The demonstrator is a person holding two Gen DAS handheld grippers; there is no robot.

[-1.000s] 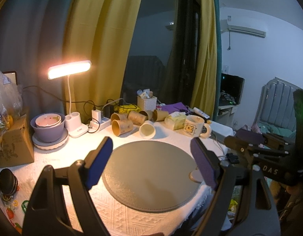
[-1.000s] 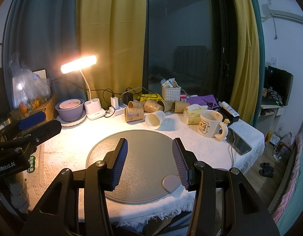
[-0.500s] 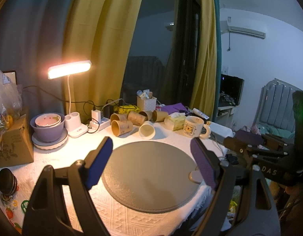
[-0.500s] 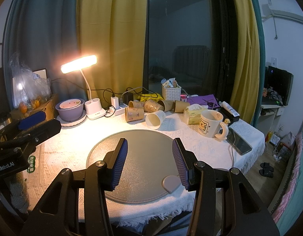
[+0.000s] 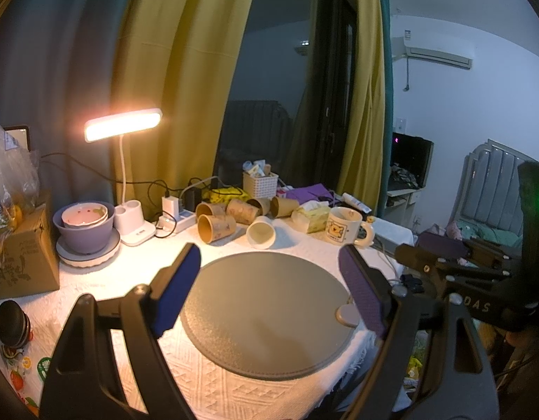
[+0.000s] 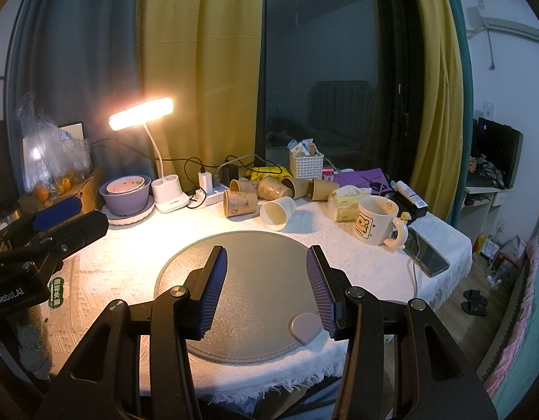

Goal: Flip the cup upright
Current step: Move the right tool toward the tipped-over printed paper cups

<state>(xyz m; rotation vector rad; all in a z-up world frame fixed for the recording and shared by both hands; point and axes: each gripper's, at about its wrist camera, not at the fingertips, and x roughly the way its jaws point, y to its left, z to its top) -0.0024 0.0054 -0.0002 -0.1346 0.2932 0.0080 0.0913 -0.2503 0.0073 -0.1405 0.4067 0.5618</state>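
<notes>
A white paper cup (image 5: 261,233) lies on its side beyond the round grey mat (image 5: 266,315), mouth toward me; it also shows in the right wrist view (image 6: 277,212). Several brown paper cups (image 5: 217,226) lie on their sides behind it, also in the right wrist view (image 6: 240,203). My left gripper (image 5: 269,283) is open and empty above the mat's near part. My right gripper (image 6: 266,281) is open and empty above the mat (image 6: 255,255). Each gripper is well short of the cups.
A cartoon mug (image 6: 374,220) stands upright at the right by a tissue pack (image 6: 346,203) and a phone (image 6: 428,257). A lit desk lamp (image 6: 141,113), stacked bowls (image 6: 126,192), a power strip (image 6: 213,196) and a white basket (image 6: 306,166) line the back.
</notes>
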